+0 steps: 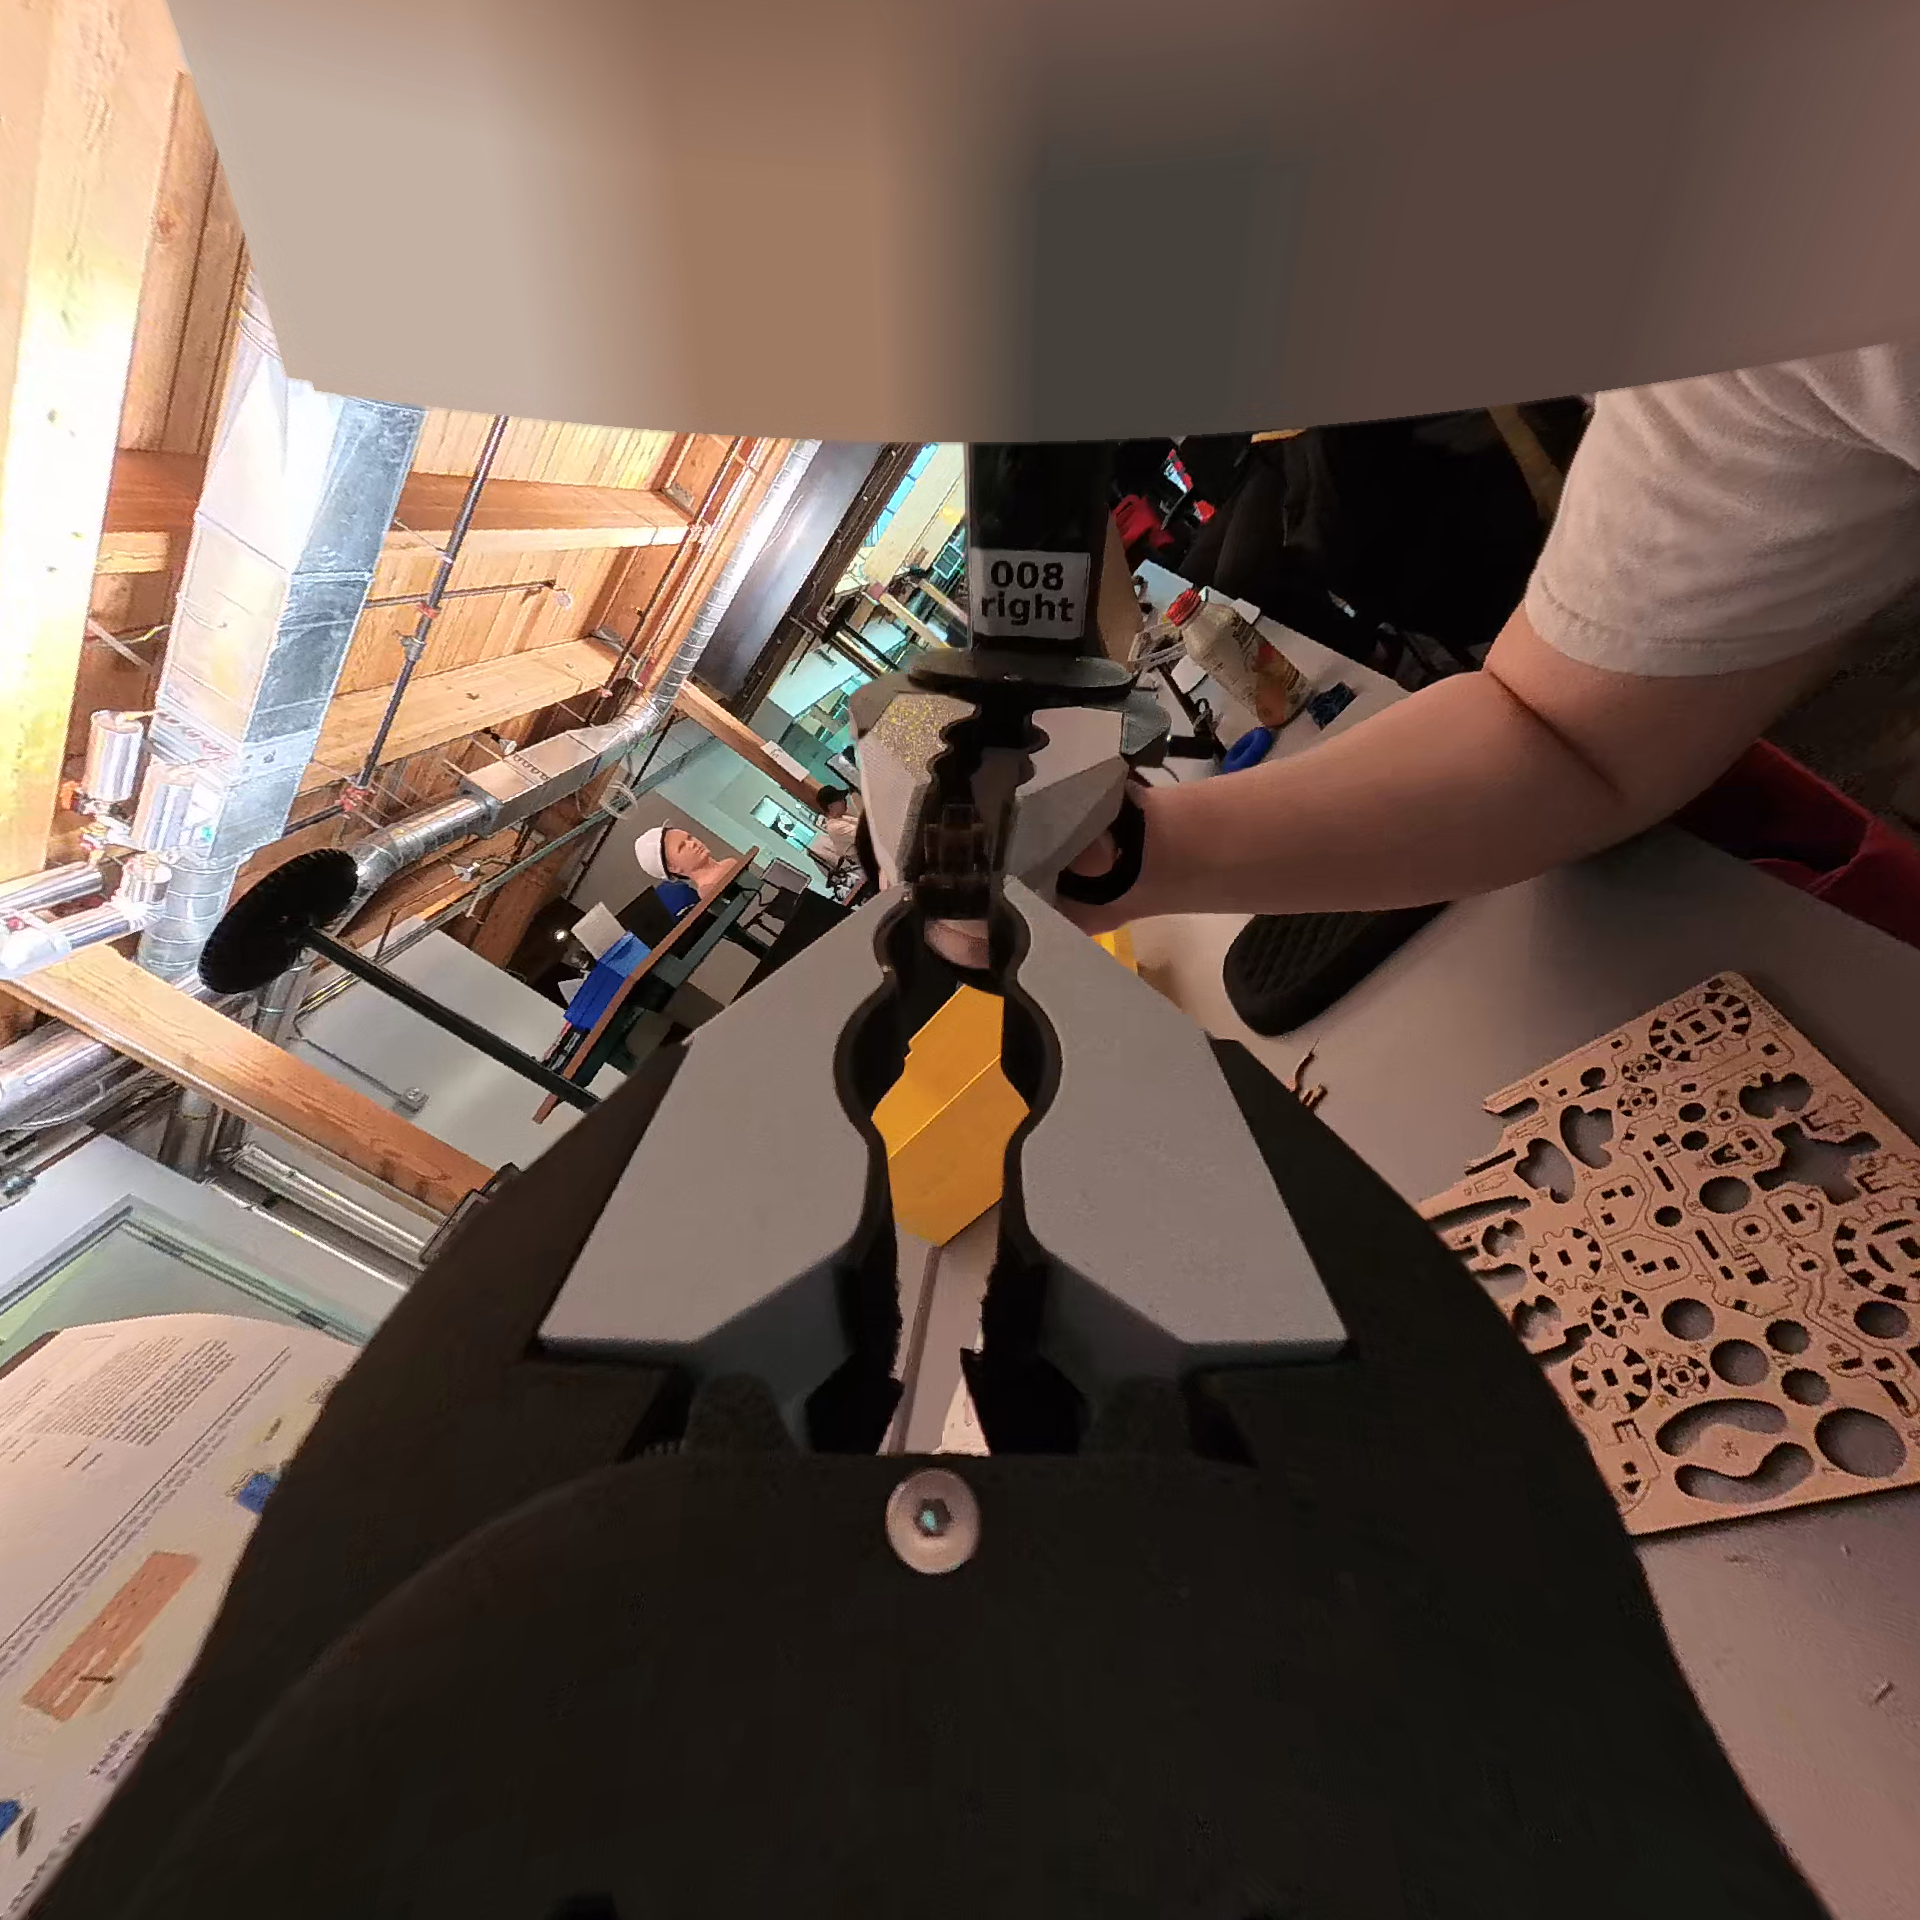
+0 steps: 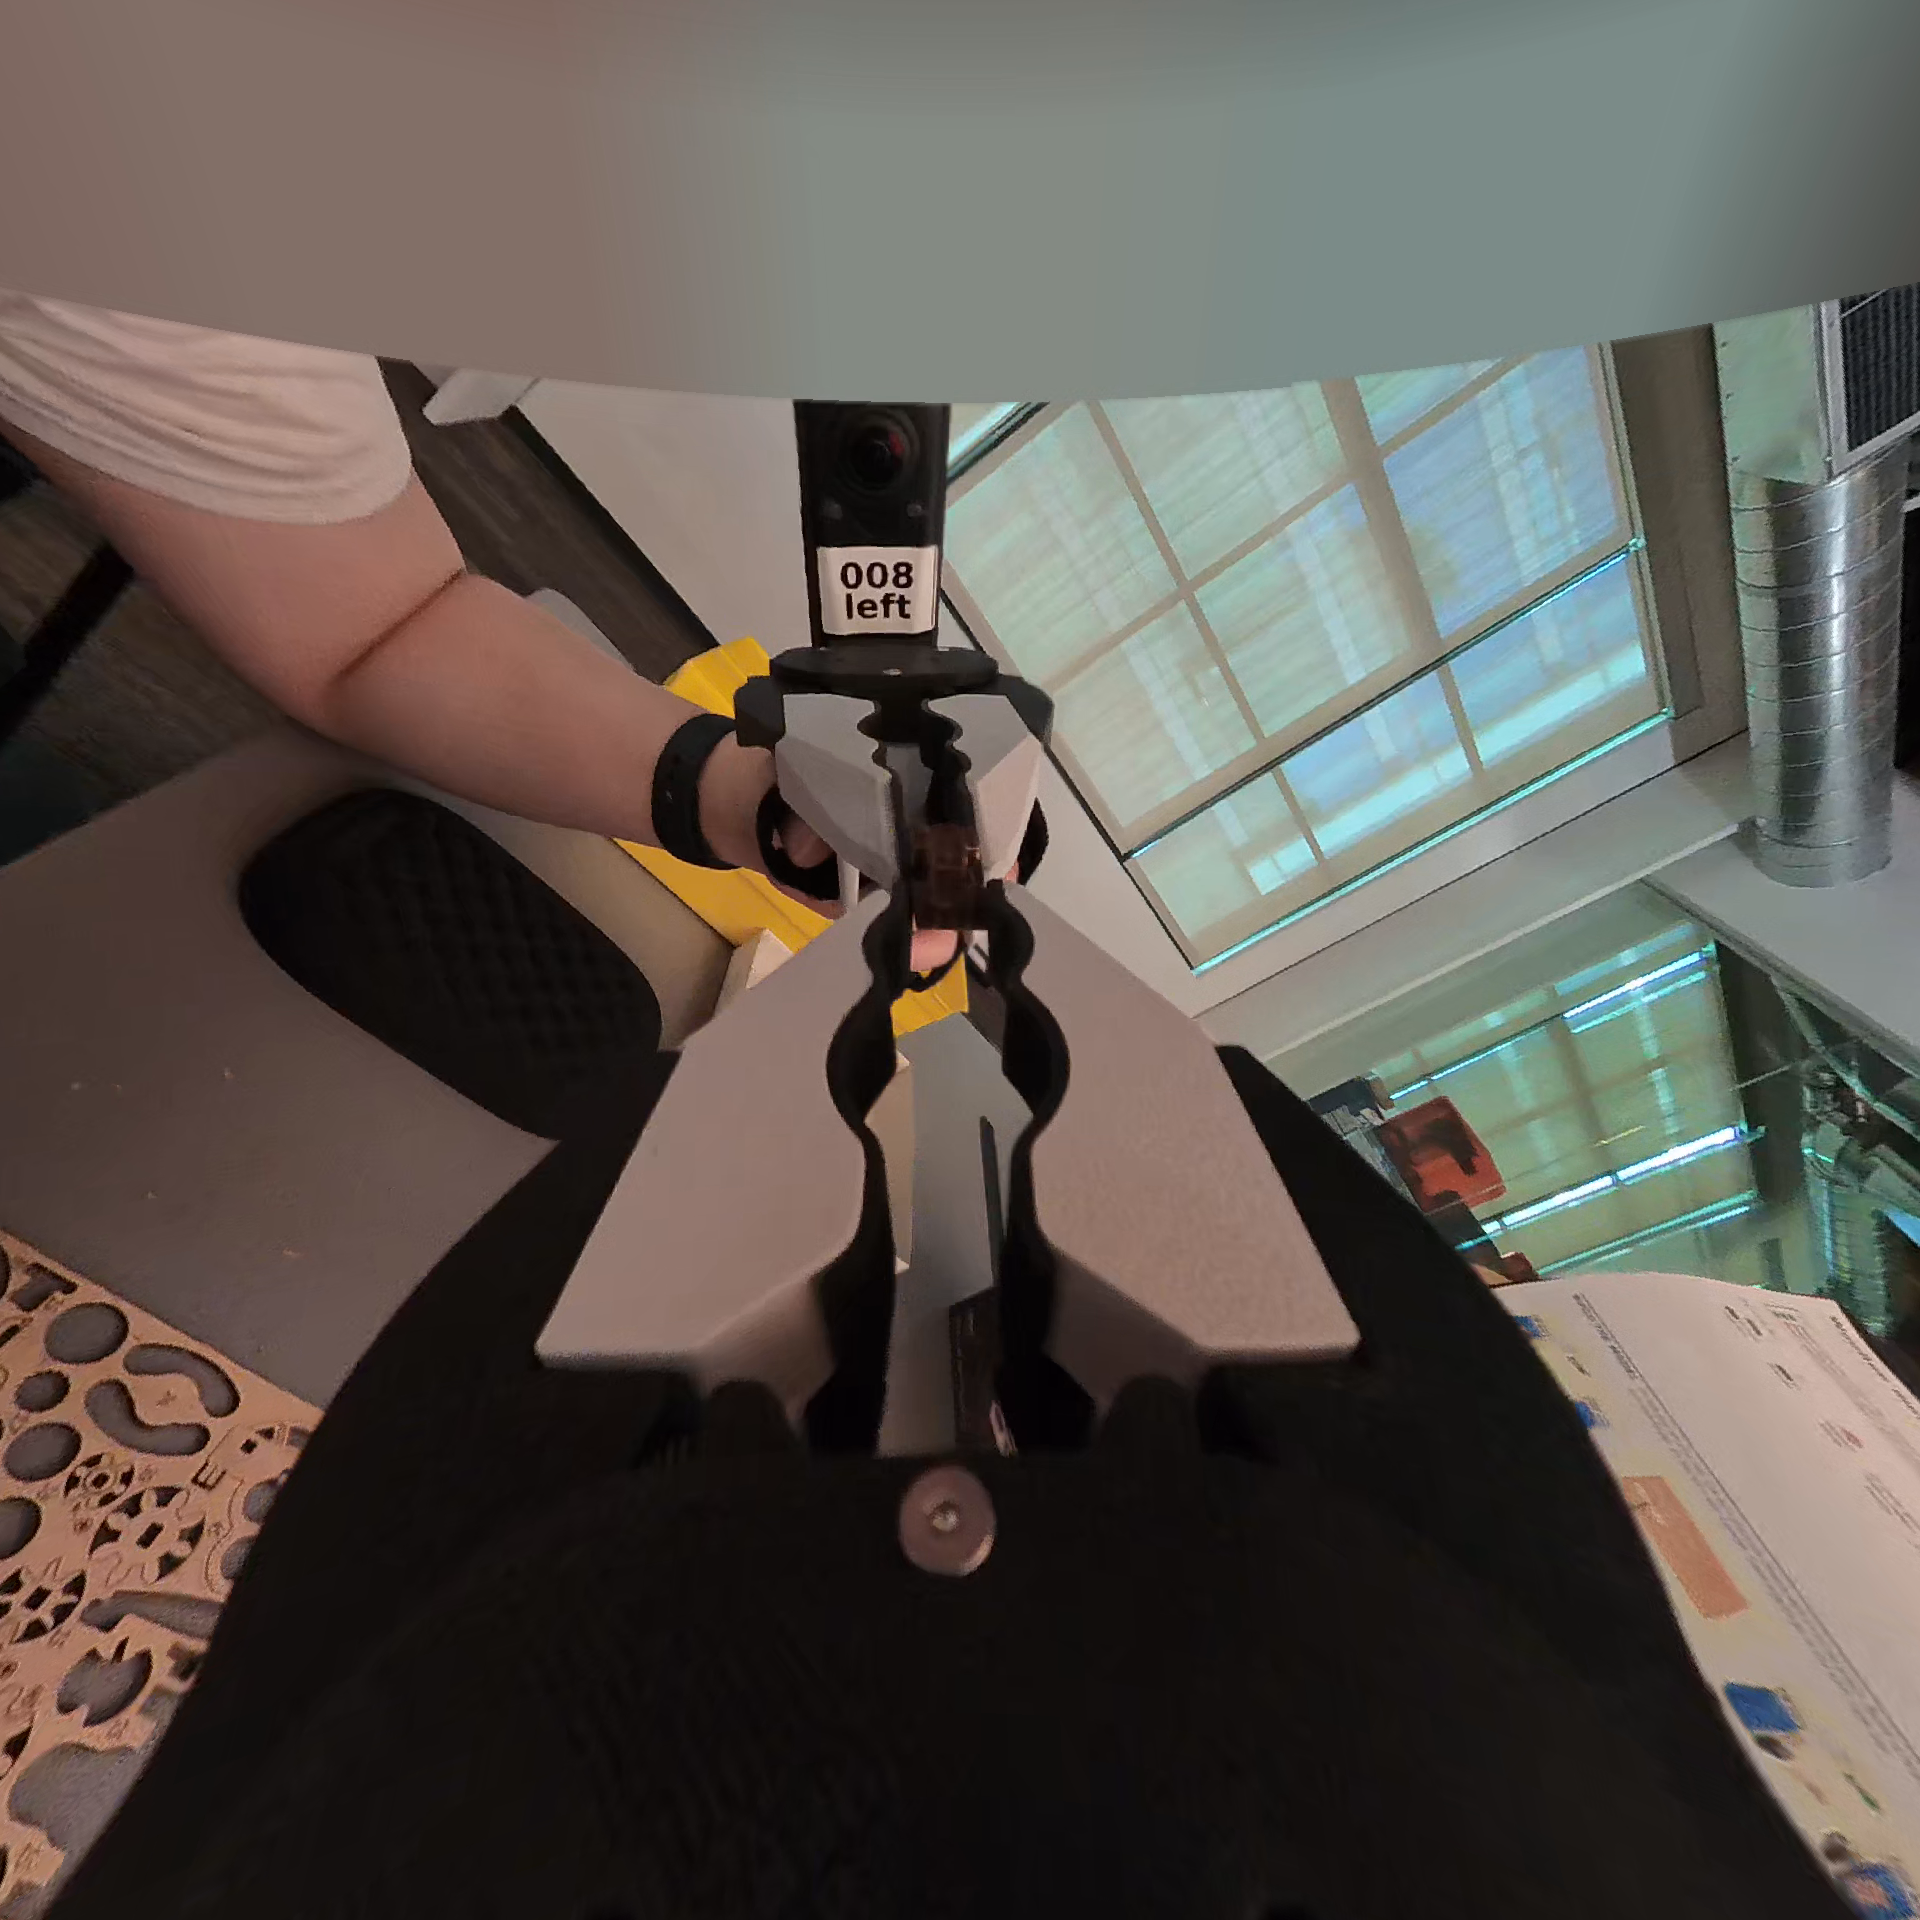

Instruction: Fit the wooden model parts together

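Left hand-held gripper (image 1: pixel 951 914) and right hand-held gripper (image 2: pixel 940 914) tip to tip, both clamped on small wooden part (image 2: pixel 943 871)

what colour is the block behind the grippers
Yellow block; the left wrist view shows it best.

You hold a small dark-brown wooden model part (image 2: pixel 945 868) up in the air, pinched tip to tip; its shape is hard to make out. Your pale laser-cut plywood sheet (image 1: pixel 1704 1247) lies flat on the right.
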Demonstrator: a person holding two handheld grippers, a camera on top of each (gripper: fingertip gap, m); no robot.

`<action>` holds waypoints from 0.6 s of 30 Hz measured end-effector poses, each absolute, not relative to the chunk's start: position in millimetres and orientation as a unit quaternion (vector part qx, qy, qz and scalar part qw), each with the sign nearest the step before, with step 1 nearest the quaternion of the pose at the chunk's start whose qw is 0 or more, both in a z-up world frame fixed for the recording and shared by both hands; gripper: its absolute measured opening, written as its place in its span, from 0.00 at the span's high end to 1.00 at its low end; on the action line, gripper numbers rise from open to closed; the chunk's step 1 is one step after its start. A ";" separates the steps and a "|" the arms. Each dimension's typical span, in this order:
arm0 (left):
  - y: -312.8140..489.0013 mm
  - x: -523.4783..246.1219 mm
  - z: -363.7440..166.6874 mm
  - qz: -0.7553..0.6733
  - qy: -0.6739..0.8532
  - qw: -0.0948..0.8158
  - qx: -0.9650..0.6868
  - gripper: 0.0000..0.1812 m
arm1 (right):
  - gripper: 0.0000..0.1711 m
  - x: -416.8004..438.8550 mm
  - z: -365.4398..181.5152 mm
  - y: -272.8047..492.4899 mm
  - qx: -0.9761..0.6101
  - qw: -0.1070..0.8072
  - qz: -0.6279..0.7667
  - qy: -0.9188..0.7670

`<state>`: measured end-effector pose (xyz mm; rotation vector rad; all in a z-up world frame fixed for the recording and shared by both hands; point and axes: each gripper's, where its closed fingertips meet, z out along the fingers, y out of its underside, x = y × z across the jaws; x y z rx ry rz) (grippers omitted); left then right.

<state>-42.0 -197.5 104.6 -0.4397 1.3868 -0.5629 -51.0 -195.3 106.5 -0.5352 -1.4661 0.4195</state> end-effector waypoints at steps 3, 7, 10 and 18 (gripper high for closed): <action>-199.9 -41.3 105.9 -0.258 0.623 0.712 -0.195 0.95 | 0.93 -47.3 108.3 -198.6 -0.235 0.688 0.179 -0.663; -201.3 -39.6 104.5 -0.259 0.626 0.709 -0.196 0.95 | 0.93 -43.8 106.4 -199.7 -0.234 0.680 0.170 -0.674; -200.4 -38.6 103.1 -0.267 0.626 0.705 -0.199 0.95 | 0.93 -42.8 104.2 -198.5 -0.240 0.671 0.170 -0.681; -199.9 -39.4 108.3 -0.272 0.612 0.715 -0.200 0.94 | 0.93 -42.8 109.1 -197.1 -0.255 0.675 0.188 -0.666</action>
